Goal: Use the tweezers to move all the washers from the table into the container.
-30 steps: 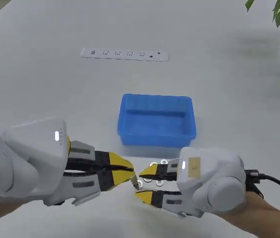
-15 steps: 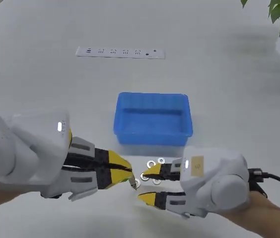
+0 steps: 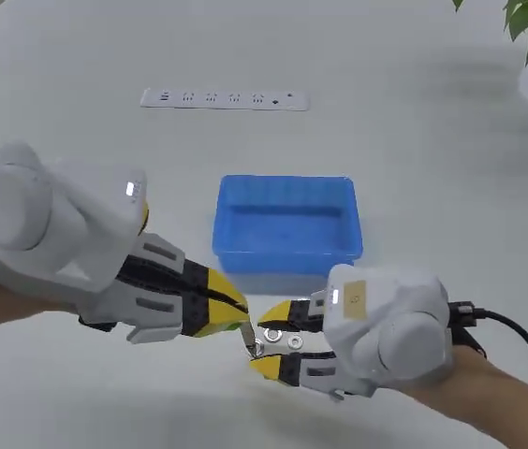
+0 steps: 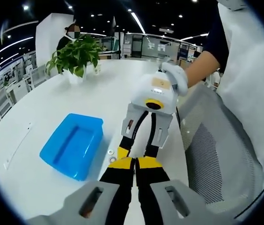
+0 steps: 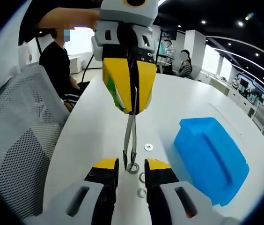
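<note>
While left gripper (image 3: 239, 314) pinches tweezers (image 5: 131, 126) in its jaws at a washer (image 5: 133, 167), right gripper (image 3: 266, 343) jaws spread, container (image 3: 287, 254) edge just beyond.

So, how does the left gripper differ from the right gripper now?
The left gripper has its jaws shut on the tweezers; the right gripper has its jaws apart, holding nothing. In the head view the left gripper comes in from the left, the right gripper from the right. Both have yellow jaw tips and point at the washers.

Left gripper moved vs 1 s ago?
Yes. The left gripper tilted: its back rose level with the blue container, tips staying put.
</note>
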Available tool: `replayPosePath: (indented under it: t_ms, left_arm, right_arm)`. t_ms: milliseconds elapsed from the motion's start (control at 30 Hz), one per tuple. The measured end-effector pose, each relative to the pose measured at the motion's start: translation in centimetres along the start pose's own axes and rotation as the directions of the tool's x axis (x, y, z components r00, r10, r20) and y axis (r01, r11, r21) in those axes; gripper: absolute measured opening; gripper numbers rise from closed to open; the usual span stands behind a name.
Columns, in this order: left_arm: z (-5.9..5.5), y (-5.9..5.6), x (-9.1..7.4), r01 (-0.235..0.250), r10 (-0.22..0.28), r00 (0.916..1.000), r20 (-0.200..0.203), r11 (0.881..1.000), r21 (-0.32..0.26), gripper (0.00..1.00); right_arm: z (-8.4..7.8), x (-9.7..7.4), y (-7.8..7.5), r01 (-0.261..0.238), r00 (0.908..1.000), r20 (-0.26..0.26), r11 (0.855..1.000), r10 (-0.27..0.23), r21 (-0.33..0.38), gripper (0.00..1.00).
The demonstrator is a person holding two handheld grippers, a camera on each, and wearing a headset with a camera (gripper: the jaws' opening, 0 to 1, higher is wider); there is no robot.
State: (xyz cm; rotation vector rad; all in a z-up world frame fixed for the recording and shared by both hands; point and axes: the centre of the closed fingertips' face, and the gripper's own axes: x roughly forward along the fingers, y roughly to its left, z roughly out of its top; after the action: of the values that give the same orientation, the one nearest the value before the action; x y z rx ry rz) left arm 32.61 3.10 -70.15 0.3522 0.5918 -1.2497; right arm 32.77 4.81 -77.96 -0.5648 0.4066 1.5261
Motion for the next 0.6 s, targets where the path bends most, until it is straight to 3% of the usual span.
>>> replayPosePath:
  t_ms: [333, 600]
  left_arm:
    - [-0.1, -0.4, 0.1, 0.013, -0.013, 0.9997, -0.020, 1.000, 0.009, 0.05]
    - [-0.1, -1.1, 0.7, 0.026, -0.024, 0.9989, -0.040, 0.999, 0.036, 0.06]
  right_arm:
    - [0.0, 0.5, 0.8, -0.096, 0.9952, -0.025, 0.995, 0.095, -0.042, 0.12]
    - [-0.2, 0.4, 1.0, -0.110, 0.9933, -0.040, 0.992, 0.108, -0.055, 0.10]
